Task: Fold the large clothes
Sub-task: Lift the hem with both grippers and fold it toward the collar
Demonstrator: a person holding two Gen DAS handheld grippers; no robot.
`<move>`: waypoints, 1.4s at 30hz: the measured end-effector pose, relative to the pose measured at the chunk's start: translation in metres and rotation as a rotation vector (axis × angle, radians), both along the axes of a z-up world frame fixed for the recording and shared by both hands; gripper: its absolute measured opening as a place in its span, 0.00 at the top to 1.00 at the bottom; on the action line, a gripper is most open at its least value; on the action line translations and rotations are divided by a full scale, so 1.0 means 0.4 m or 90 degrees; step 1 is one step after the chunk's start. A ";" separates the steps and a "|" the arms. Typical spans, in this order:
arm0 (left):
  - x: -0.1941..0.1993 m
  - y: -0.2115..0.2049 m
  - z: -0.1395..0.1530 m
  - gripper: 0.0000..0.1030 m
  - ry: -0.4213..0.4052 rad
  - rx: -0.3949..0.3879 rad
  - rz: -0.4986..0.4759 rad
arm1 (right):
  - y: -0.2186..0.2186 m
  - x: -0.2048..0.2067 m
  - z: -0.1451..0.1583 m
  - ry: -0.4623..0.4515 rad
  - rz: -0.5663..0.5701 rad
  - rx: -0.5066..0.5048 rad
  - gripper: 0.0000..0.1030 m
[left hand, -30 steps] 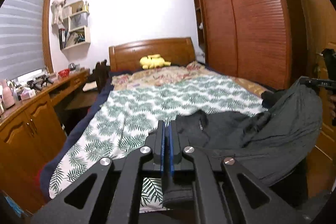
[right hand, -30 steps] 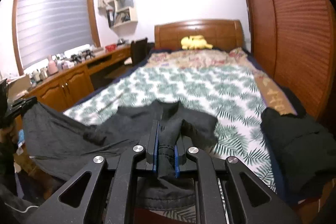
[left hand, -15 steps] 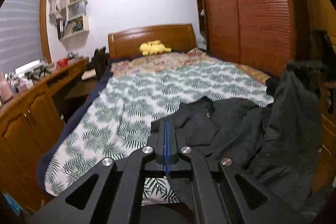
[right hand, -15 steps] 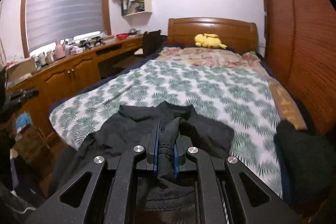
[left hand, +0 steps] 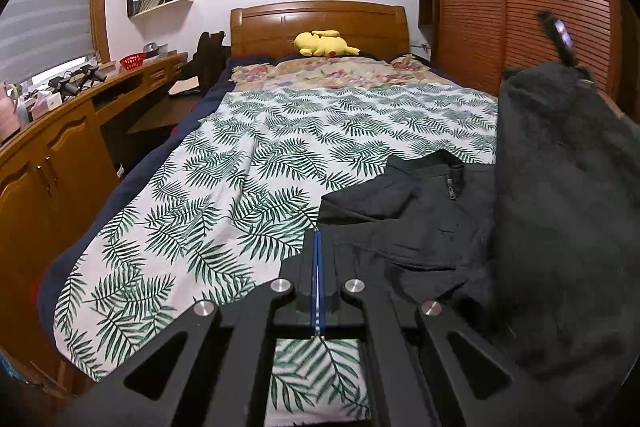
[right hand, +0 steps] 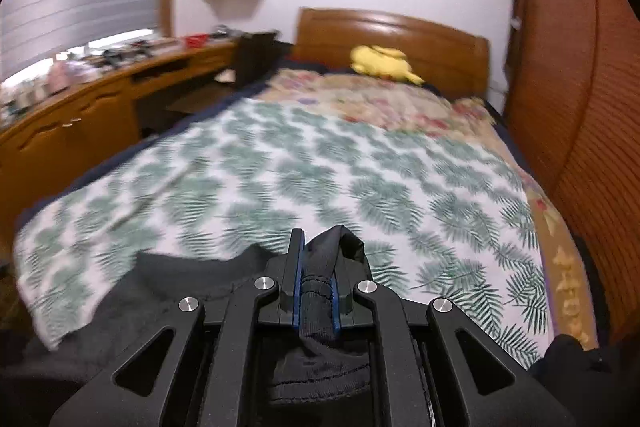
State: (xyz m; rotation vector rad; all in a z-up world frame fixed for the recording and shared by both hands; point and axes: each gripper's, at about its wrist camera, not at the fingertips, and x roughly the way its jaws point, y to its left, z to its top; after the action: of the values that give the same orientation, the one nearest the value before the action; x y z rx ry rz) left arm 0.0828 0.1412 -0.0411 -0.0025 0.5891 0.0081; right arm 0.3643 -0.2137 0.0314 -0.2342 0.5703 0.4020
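The right gripper (right hand: pixel 316 279) is pinching a bunched fold of the dark garment (left hand: pixel 432 219), the left gripper (left hand: pixel 318 267) sitting closed on nothing (blue pads together); beyond, the garment is lying across the leaf-print bedspread (left hand: pixel 280 147)

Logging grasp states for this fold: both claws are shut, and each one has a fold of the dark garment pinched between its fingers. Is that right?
Only partly. The right claw is shut on the dark garment, as the right wrist view shows. The left claw is shut too, but the left wrist view shows its blue pads pressed together with no cloth between them.
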 end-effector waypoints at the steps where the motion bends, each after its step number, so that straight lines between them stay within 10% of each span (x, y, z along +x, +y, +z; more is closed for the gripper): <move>1: 0.012 0.003 0.000 1.00 0.001 -0.001 0.001 | -0.013 0.046 -0.024 0.004 -0.025 -0.014 0.92; 12: 0.207 -0.102 0.005 1.00 -0.011 -0.023 -0.076 | -0.254 0.331 -0.325 0.186 -0.205 -0.059 0.81; 17: 0.267 -0.182 -0.024 0.96 0.000 -0.021 -0.119 | -0.265 0.241 -0.326 0.158 -0.168 -0.078 0.32; 42: 0.124 -0.431 -0.083 0.67 0.054 -0.053 -0.242 | -0.285 -0.247 -0.356 0.113 -0.047 -0.002 0.31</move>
State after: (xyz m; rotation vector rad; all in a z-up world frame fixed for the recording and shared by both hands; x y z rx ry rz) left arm 0.1323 -0.0311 -0.0742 0.0284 0.6670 -0.3867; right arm 0.2654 -0.3277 -0.1110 -0.1802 0.7521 0.3522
